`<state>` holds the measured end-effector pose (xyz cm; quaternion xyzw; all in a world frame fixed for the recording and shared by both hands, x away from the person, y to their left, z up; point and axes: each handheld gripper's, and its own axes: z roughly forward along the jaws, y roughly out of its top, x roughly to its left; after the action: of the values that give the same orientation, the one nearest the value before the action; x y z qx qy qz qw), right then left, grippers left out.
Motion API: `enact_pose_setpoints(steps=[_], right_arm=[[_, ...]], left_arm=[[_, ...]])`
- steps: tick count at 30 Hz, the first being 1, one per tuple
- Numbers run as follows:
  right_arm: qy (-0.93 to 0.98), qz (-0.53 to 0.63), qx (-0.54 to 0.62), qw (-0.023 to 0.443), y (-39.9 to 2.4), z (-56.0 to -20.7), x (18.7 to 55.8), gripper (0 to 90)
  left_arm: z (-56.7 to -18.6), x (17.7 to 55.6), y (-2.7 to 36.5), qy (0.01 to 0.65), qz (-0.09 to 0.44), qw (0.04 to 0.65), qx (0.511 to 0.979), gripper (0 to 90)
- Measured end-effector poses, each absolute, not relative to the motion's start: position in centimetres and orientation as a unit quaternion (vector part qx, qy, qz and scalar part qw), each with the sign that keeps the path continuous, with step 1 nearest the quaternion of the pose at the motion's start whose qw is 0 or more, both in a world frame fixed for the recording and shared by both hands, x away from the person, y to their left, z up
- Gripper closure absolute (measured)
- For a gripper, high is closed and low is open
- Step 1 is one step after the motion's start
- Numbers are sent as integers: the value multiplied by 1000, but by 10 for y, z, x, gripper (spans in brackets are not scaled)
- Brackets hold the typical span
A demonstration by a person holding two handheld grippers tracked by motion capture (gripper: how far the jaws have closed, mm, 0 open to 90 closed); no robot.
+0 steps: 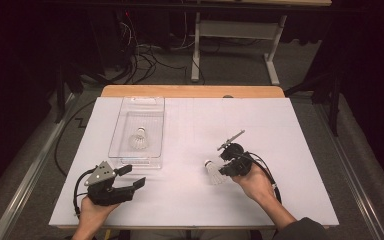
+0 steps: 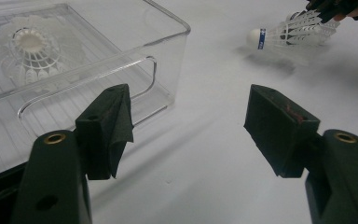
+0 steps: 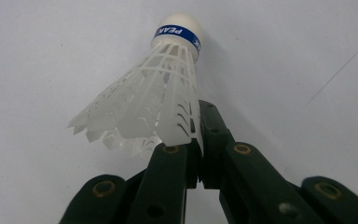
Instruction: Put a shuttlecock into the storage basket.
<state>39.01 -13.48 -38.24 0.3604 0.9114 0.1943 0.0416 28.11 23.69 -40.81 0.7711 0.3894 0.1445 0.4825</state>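
My right tool [image 1: 225,169] sat right of centre in the high view, and its jaws were pressed together on the skirt rim of a white plastic shuttlecock with a blue band under its cork tip [image 1: 213,172]. In the right gripper view that shuttlecock [image 3: 154,98] filled the middle of the frame, its tip pointing to the top, its skirt edge pinched between my two black jaws at the bottom. From the left gripper view it appeared in the upper right corner [image 2: 286,32], lying nearly level, tip toward the left, low over the bench; I could not tell whether it touched the surface.

My left tool [image 1: 130,177] rested at the lower left of the high view, jaws spread wide with nothing between them. In its own view one black pad [image 2: 109,126] stood left of centre and the other at the right, with bare white surface between.

A clear plastic rectangular box with an open top [image 1: 125,155] lay on the white-covered bench [image 1: 280,130] in the centre left of the high view, just above my left tool. Inside it a second white shuttlecock [image 1: 139,140] stood on its skirt, tip upward; the left gripper view showed it at the upper left [image 2: 30,53] through the clear wall. The two shuttlecocks were well apart.
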Motion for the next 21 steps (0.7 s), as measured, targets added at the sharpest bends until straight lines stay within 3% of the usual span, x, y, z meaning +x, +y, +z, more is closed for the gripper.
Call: enact_pose_setpoints(steps=[21], right_arm=[[924, 200, 324, 40, -130, -377, 383, 900]], left_arm=[[-396, 285, 230, 378, 146, 474, 782, 323]])
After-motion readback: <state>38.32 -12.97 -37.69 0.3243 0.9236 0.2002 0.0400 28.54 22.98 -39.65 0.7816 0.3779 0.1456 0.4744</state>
